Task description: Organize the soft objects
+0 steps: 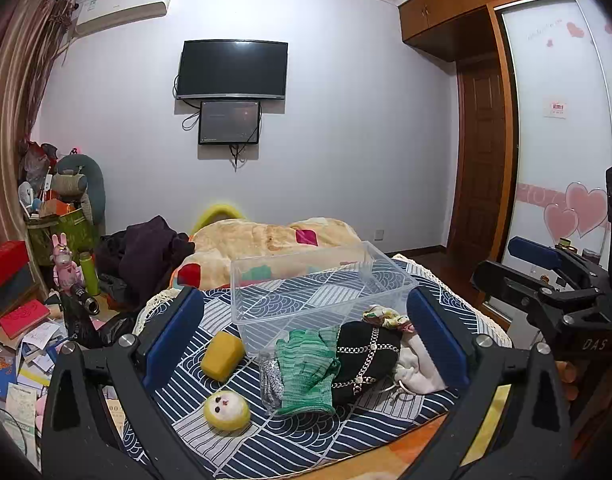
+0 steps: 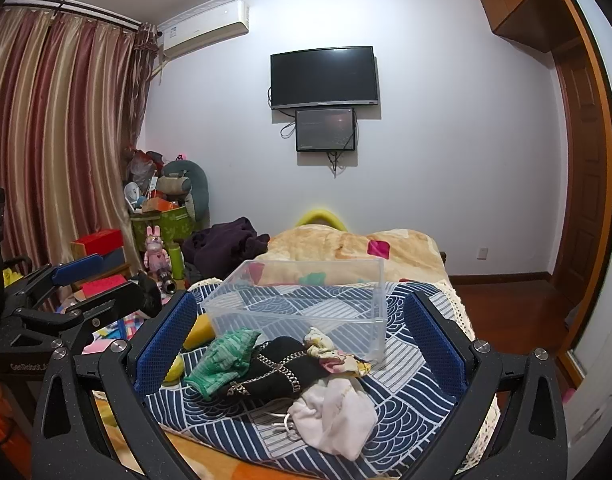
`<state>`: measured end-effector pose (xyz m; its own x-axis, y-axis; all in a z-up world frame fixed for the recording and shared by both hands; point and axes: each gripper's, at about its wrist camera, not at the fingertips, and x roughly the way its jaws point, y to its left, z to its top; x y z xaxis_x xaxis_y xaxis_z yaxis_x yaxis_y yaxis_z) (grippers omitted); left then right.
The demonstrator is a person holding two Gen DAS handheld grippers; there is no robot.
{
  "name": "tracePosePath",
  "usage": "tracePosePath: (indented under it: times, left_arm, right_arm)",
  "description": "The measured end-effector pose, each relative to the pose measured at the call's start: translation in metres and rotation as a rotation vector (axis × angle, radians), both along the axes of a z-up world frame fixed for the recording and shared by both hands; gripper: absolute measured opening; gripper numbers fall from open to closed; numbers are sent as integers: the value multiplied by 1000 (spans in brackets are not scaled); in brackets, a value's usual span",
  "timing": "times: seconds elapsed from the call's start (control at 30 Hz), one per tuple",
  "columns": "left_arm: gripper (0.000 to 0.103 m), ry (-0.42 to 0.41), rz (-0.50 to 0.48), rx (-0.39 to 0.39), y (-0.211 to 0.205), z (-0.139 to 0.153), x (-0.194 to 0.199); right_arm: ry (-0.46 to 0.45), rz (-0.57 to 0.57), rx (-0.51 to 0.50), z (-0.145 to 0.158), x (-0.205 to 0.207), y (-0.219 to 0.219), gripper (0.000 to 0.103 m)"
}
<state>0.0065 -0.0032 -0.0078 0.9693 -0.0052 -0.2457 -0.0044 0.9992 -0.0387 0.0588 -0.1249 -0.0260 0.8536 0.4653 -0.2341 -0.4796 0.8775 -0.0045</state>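
Two handheld grippers are hovering above a bed spread with a navy-and-white patterned cloth (image 1: 306, 432), where a heap of soft things is lying in front of a clear plastic bin (image 1: 317, 284). The left gripper (image 1: 306, 340) is holding its blue-padded fingers wide apart around nothing, framing the pile from above; the right gripper (image 2: 302, 344) is doing the same, fingers spread and gripping nothing. In the heap, a green knitted glove (image 1: 306, 368) is resting against a black garment with a chain pattern (image 1: 365, 356), with a floral fabric scrap (image 1: 389, 316) just beside the bin's near wall and a white cloth pouch (image 2: 333, 412) at the pile's near edge. A yellow sponge (image 1: 222, 356) is sitting just left of the bin, and a small yellow plush face (image 1: 226, 406) is lying nearer the bed's edge. The bin is standing empty.
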Motion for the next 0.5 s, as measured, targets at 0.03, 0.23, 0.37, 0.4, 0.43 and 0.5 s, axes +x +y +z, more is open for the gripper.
tracePosePath:
  times: [0.03, 0.23, 0.37, 0.4, 0.43, 0.5]
  left_arm:
    - [103, 1, 0, -1, 0, 0, 0]
    - [103, 13, -3, -15, 3, -3, 1]
    - [103, 45, 7, -18, 9, -12, 5]
    - [103, 59, 7, -19, 11, -16, 6]
    - [103, 77, 14, -20, 15, -22, 7]
    - [103, 115, 32, -34, 24, -33, 10]
  right_arm:
    - [1, 1, -1, -1, 1, 1, 103]
    - [10, 6, -7, -4, 1, 3, 103]
    - [31, 3, -18, -10, 4, 3, 103]
    - [41, 4, -24, -14, 6, 2, 103]
    - [51, 3, -30, -17, 7, 1, 103]
    - [84, 3, -49, -28, 12, -2, 103]
